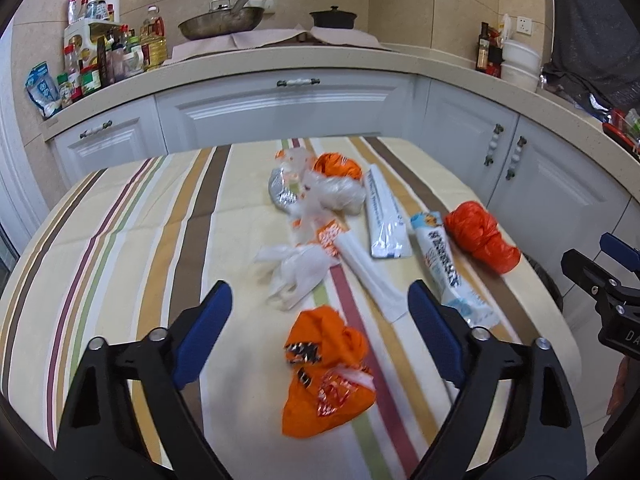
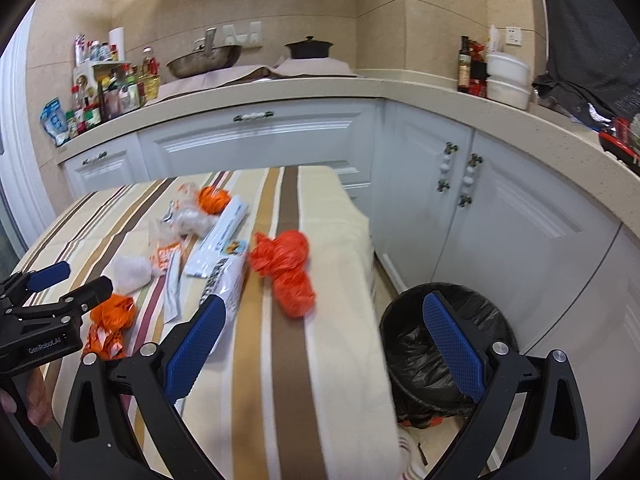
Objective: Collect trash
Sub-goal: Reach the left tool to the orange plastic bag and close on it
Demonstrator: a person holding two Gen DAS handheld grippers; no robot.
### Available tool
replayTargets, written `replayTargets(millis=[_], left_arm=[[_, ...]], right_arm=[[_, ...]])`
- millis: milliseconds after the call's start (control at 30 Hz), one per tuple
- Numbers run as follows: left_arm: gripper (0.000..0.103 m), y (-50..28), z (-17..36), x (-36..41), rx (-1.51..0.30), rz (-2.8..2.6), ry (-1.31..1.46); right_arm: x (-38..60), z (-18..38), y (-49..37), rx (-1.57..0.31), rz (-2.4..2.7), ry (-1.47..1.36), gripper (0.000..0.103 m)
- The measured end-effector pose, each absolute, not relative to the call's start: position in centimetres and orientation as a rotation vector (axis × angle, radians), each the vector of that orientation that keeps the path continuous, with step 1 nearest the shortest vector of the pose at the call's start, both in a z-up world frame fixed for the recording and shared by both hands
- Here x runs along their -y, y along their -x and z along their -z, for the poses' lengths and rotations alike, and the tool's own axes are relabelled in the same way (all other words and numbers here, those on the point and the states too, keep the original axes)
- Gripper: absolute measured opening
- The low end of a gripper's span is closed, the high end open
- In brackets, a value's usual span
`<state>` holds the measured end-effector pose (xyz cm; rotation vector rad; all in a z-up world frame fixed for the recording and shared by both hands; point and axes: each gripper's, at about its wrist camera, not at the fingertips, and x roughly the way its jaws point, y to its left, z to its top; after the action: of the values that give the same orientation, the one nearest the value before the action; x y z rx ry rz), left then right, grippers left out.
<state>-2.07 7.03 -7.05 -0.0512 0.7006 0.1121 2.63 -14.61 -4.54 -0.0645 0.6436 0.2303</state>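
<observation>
Trash lies on a striped tablecloth (image 1: 120, 240). My left gripper (image 1: 320, 304) is open and empty, just above a crumpled orange wrapper (image 1: 326, 376), which also shows in the right wrist view (image 2: 110, 326). Beyond it lie a white plastic bag (image 1: 296, 268), a long white sleeve (image 1: 370, 272), a blue-white packet (image 1: 448, 264), a white pouch (image 1: 384, 216), a red-orange bag (image 1: 480, 236) and a far clump of wrappers (image 1: 316, 184). My right gripper (image 2: 324, 308) is open and empty over the table's right edge, near the red-orange bag (image 2: 288, 276). A black-lined bin (image 2: 440, 344) stands on the floor.
White cabinets (image 2: 500, 216) and a beige counter (image 1: 280, 64) wrap around the table at the back and right. Bottles and jars (image 1: 100, 60), a wok (image 1: 220, 24) and a dark pot (image 1: 332, 18) stand on the counter. My right gripper shows in the left view (image 1: 608, 268).
</observation>
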Motion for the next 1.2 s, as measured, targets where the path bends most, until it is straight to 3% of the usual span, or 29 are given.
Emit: replayTargets(millis=[600,633,700,767,1033,1100,1200], left_arm=[[0.085,5.5,10.5,-8.6,-0.71,-0.154,0.063],[0.085,5.6,10.6,-8.6,-0.712,-0.152,0.065],[0.085,5.9,10.7,-8.7,-0.709,-0.154,0.072],[0.085,6.2,10.6,-8.9,-0.703,-0.149,0.085],[0.084,6.1,11.0,-8.4,-0.674,-0.114,0.07],[0.071,6.0,11.3,-8.4,-0.673,-0.101,0.068],[0.062,5.9,11.7,-8.2,-0.676,-0.071,0.07]], right_arm=[[9.7,9.0,1.4,-0.638,-0.396,0.077,0.094],[9.5,9.1,1.6,-0.636,-0.403,0.08,0.092],[9.1,9.3,1.8,-0.637,-0.418,0.082,0.074],[8.8,9.4,1.8,-0.647,-0.433,0.086,0.062],[7.4,10.3,2.6,-0.65,-0.474,0.099,0.054],[7.2,10.5,2.7,-0.653,-0.476,0.099,0.052],[7.2,10.6,2.8,-0.65,-0.477,0.098,0.049]])
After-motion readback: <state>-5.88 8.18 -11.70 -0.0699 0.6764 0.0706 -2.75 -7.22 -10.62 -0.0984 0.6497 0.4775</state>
